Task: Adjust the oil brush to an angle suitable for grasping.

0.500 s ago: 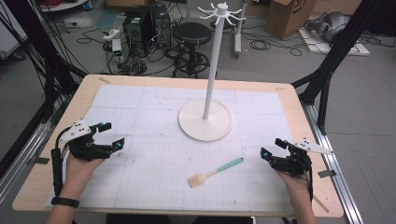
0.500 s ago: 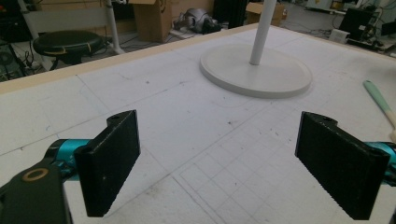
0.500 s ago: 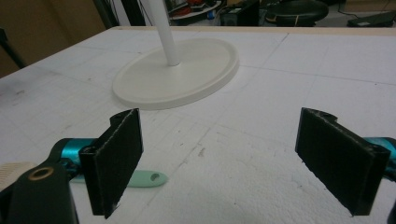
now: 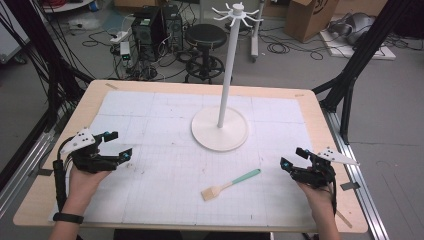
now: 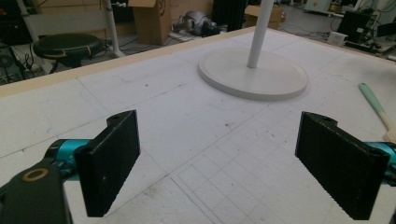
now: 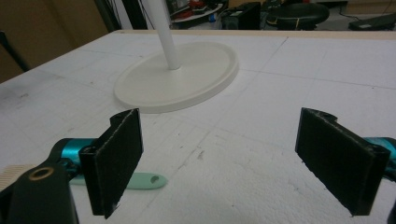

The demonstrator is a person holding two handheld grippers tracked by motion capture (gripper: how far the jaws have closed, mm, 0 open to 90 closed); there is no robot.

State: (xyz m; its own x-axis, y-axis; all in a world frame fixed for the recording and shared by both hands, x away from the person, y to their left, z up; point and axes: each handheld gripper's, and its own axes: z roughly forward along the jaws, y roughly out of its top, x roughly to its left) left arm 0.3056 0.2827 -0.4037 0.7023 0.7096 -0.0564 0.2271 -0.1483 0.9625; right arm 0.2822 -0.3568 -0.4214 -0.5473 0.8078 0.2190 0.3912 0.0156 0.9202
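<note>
Cables, a black stool [image 4: 203, 36] and cardboard boxes crowd the workshop floor behind a wooden desk [image 4: 85, 107] covered by a white gridded mat [image 4: 165, 150]. On the mat, toward twelve o'clock from its centre, stands a white rack [image 4: 220, 127] with a round base, a tall pole and a crown of hooks at the top. Toward six o'clock of that base, apart from it, lies a pastry brush [image 4: 230, 184] with a mint-green handle and pale bristles, the handle pointing to about two o'clock and the bristles to eight. The left gripper [image 4: 114, 146] rests near the desk's nine o'clock edge, jaws spread wide with nothing between them; the right gripper [image 4: 293, 157] sits toward four o'clock, its jaws likewise spread and empty, the brush handle's tip near it at its nine o'clock. The work in hand looks like picking up the brush, probably to hang it on the rack, and the right gripper seems the better placed. To do it well, I would bring the jaws down across the handle near its green end, square to its length, low enough to catch the thin handle against the mat without scraping. The handle's end seems to have a hanging hole in the right gripper view, so leave that end free.
</note>
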